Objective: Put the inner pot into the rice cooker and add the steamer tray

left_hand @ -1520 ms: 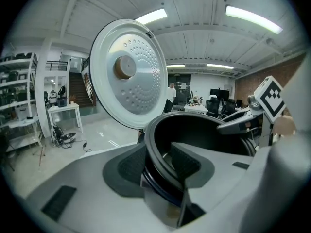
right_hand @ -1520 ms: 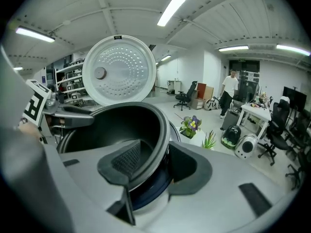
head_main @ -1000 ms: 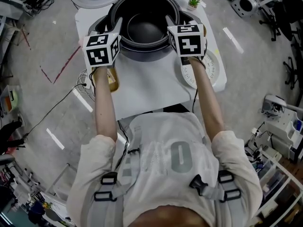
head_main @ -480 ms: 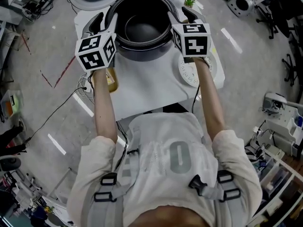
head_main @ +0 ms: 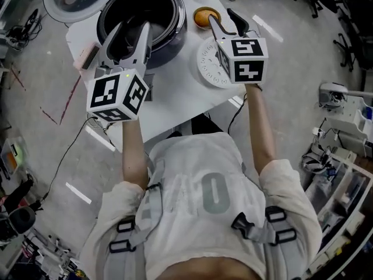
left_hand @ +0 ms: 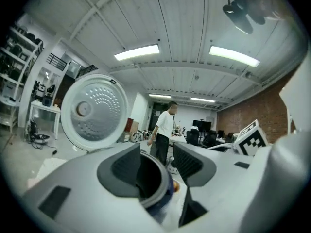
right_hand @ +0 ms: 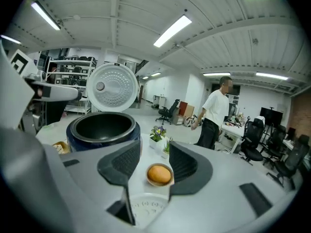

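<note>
1. Reading inner pot point(head_main: 158, 7) as seated in rice cooker point(head_main: 178, 37).
2. Placing steamer tray point(head_main: 205, 63) flat on table point(head_main: 175, 98), just under right gripper point(head_main: 226, 21).
3. Calling right gripper empty, jaws apart and nearer the tray; left gripper point(head_main: 129, 37) opening, empty.

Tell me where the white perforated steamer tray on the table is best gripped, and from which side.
Take the flat white perforated steamer tray by its near rim, coming from the person's side, slanting down. It lies flat on the white table, so likely only the edge gives two jaws a bite. The right hand-held gripper, open and empty, hangs closest.
</note>
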`<act>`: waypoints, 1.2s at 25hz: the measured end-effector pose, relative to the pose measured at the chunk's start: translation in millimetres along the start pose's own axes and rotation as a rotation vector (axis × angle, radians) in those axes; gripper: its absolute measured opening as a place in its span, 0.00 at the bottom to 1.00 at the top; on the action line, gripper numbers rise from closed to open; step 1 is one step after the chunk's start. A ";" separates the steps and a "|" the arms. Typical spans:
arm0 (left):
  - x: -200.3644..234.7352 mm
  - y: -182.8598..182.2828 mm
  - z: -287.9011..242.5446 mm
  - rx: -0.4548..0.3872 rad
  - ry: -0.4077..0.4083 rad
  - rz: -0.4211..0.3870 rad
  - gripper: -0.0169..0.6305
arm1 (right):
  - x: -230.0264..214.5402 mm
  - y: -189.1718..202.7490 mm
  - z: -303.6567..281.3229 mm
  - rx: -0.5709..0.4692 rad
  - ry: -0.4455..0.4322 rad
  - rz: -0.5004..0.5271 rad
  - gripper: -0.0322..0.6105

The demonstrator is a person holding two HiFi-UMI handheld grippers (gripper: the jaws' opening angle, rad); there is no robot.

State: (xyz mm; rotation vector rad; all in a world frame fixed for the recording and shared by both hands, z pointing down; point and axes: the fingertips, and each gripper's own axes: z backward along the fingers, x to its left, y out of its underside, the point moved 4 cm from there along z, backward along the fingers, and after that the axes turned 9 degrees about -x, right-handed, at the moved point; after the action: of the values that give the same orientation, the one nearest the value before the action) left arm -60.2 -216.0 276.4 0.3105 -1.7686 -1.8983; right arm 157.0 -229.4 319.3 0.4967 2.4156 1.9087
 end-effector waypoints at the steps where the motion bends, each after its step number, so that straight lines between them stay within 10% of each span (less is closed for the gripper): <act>1: -15.8 6.8 2.2 -0.005 0.027 0.020 0.33 | -6.5 7.1 8.9 0.005 0.024 -0.004 0.35; 6: -66.3 74.0 1.6 0.015 0.037 0.082 0.33 | -43.9 58.6 39.7 0.049 0.143 -0.036 0.35; 14: -95.0 211.4 -14.4 0.327 0.099 0.134 0.33 | -71.7 166.9 66.5 0.184 0.232 -0.148 0.36; 30: -107.0 317.1 -41.1 0.616 0.061 0.132 0.33 | -88.9 282.5 67.4 0.386 0.236 -0.377 0.36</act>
State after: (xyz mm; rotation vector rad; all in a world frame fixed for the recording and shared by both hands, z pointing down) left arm 118.7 -199.1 561.8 0.4469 -2.2351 -1.2019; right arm 321.4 -132.3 555.5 -0.1890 2.7839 1.4250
